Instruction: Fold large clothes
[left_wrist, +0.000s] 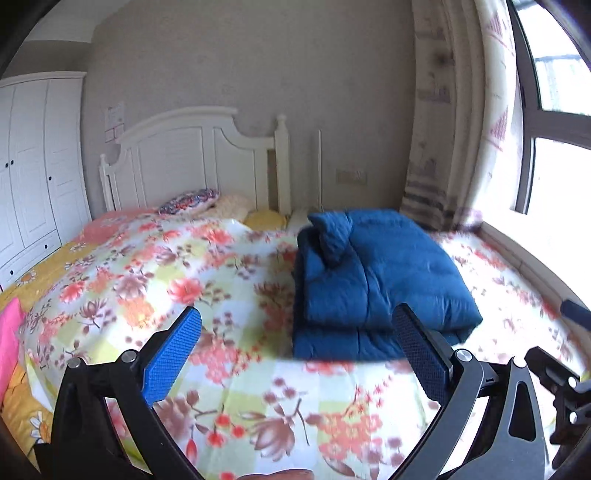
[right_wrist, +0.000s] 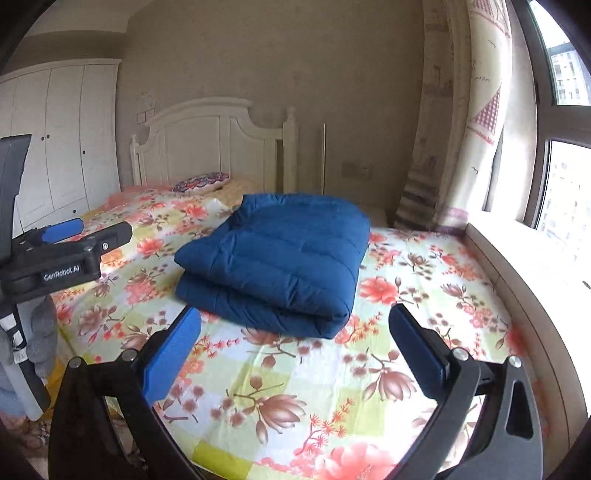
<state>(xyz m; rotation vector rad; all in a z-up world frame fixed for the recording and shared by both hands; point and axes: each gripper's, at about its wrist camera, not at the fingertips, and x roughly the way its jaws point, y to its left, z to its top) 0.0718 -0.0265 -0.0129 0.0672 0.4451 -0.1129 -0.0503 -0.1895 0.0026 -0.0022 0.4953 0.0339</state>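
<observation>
A dark blue quilted jacket (left_wrist: 373, 273) lies folded in a thick bundle on the flowered bed sheet (left_wrist: 221, 280). It also shows in the right wrist view (right_wrist: 280, 258), folded, with a rounded fold at its near edge. My left gripper (left_wrist: 299, 332) is open and empty, held above the bed just short of the bundle's near edge. My right gripper (right_wrist: 295, 332) is open and empty, also just short of the bundle. The left gripper shows from the side at the left of the right wrist view (right_wrist: 70, 240).
A white headboard (left_wrist: 192, 158) and pillows (left_wrist: 188, 201) stand at the bed's far end. A white wardrobe (left_wrist: 33, 166) is on the left. A curtain (left_wrist: 461, 122) and a window ledge (right_wrist: 517, 266) run along the right side. A pink cloth (left_wrist: 9, 339) lies at the left edge.
</observation>
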